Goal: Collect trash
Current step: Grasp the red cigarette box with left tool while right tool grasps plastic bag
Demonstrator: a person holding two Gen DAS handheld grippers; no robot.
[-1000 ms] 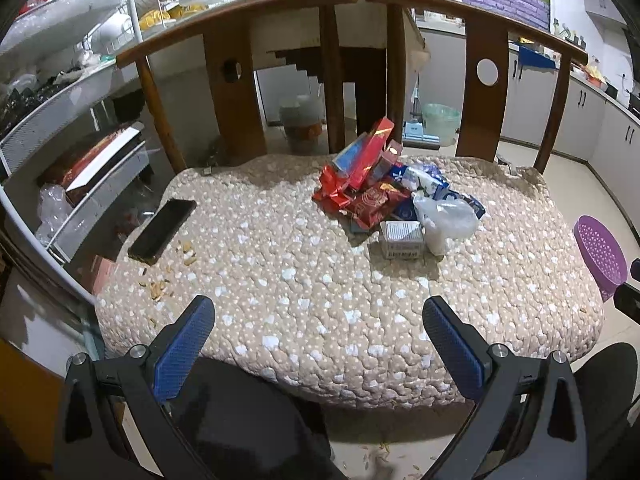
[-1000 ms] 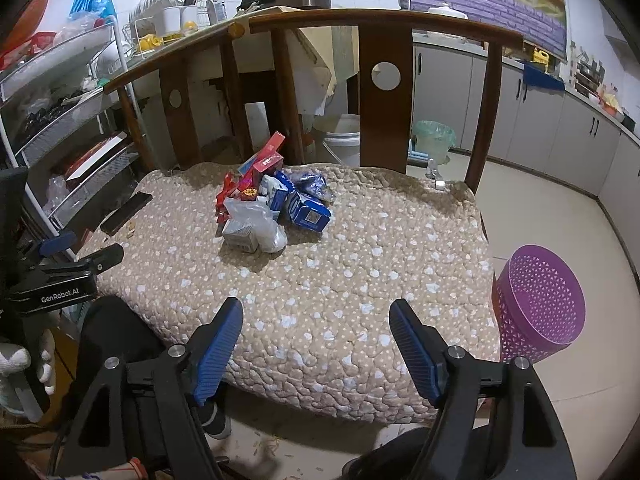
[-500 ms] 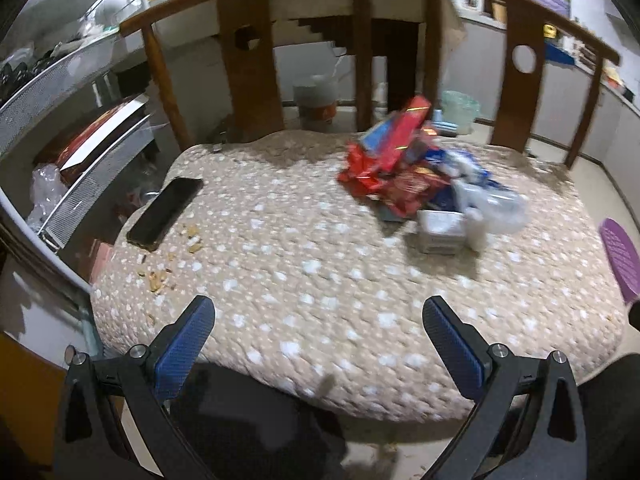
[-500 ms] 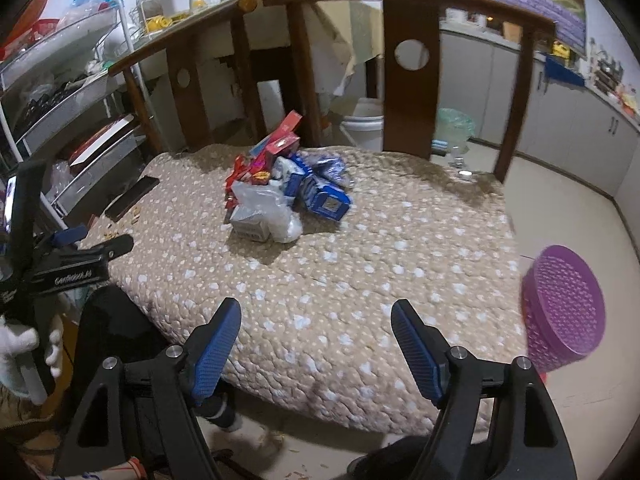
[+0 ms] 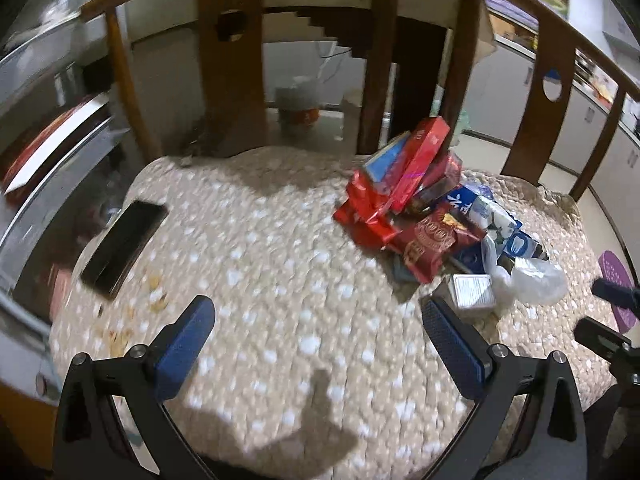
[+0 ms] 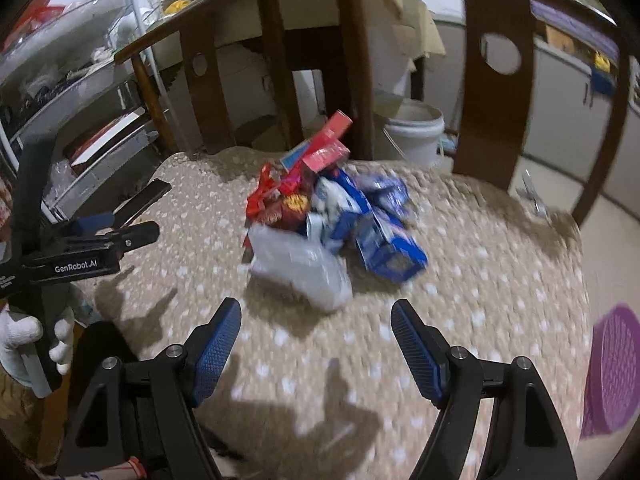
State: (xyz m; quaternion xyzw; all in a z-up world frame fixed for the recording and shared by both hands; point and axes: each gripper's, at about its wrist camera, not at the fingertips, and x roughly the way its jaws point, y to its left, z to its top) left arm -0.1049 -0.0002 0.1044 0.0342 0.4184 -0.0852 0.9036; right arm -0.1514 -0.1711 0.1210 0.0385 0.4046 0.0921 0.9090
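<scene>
A pile of trash (image 5: 420,208) lies on a quilted beige cushion (image 5: 260,272): red boxes and wrappers, blue packets, a small grey box (image 5: 472,290) and a clear plastic bag (image 5: 532,278). The pile also shows in the right wrist view (image 6: 328,208), with the plastic bag (image 6: 300,268) nearest. My left gripper (image 5: 316,338) is open and empty over the cushion's near edge, its right fingertip close to the grey box. My right gripper (image 6: 316,344) is open and empty, just short of the bag. A purple mesh basket (image 6: 612,376) stands on the floor at the right.
A black phone (image 5: 124,248) and crumbs (image 5: 154,300) lie on the cushion's left. A wooden chair back (image 5: 232,60) rises behind the pile. A wire shelf rack (image 5: 48,132) stands at the left. A white bucket (image 6: 416,132) is behind the chair.
Both grippers have moved forward and lower toward the trash pile, which now looks larger. Both stay open and empty. The purple basket has slid toward the right edge.
</scene>
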